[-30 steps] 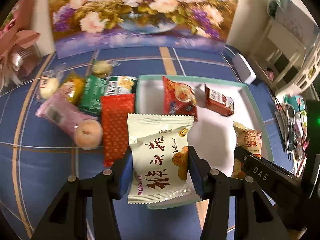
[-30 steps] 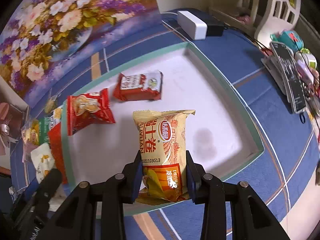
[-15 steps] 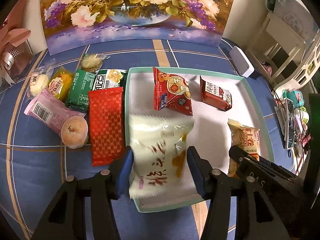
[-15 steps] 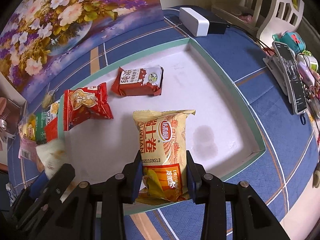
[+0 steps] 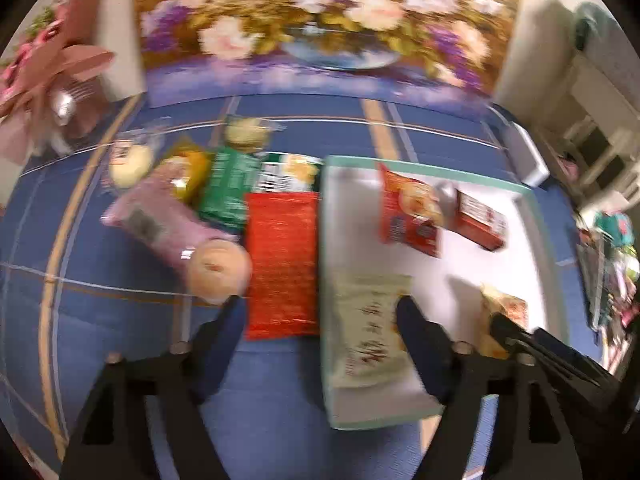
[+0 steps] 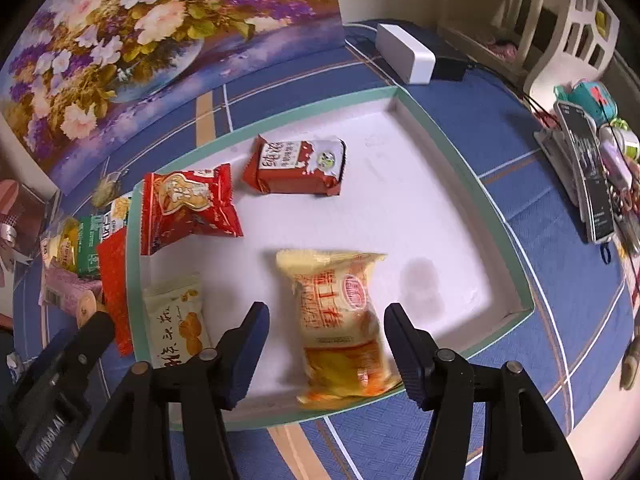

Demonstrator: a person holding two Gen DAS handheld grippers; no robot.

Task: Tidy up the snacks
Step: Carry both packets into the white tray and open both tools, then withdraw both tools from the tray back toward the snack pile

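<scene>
A white tray with a green rim [image 6: 460, 152] [image 5: 472, 168] lies on the blue tablecloth. My right gripper [image 6: 326, 316] is open; the yellow-orange snack pack [image 6: 344, 320] lies between its fingers on the tray's near edge. My left gripper [image 5: 320, 320] is open over the red flat packet [image 5: 282, 268], left of the tray. The cream snack pack [image 5: 370, 328] [image 6: 176, 320] lies in the tray's near left corner. A red peanut pack [image 6: 184, 208] and a red milk pack [image 6: 296, 166] lie further in.
Left of the tray lie loose snacks: a green pack [image 5: 230, 188], a pink pack [image 5: 160, 220], a round bun [image 5: 218, 270], yellow packs [image 5: 188, 168]. A flower painting [image 6: 140, 32] stands behind. A white box [image 6: 404, 52] and a phone stand [image 6: 588, 168] sit right.
Both grippers have opened and let go. The cream pack and the yellow-orange pack dropped into the tray. My left gripper has swung left, over the red flat packet.
</scene>
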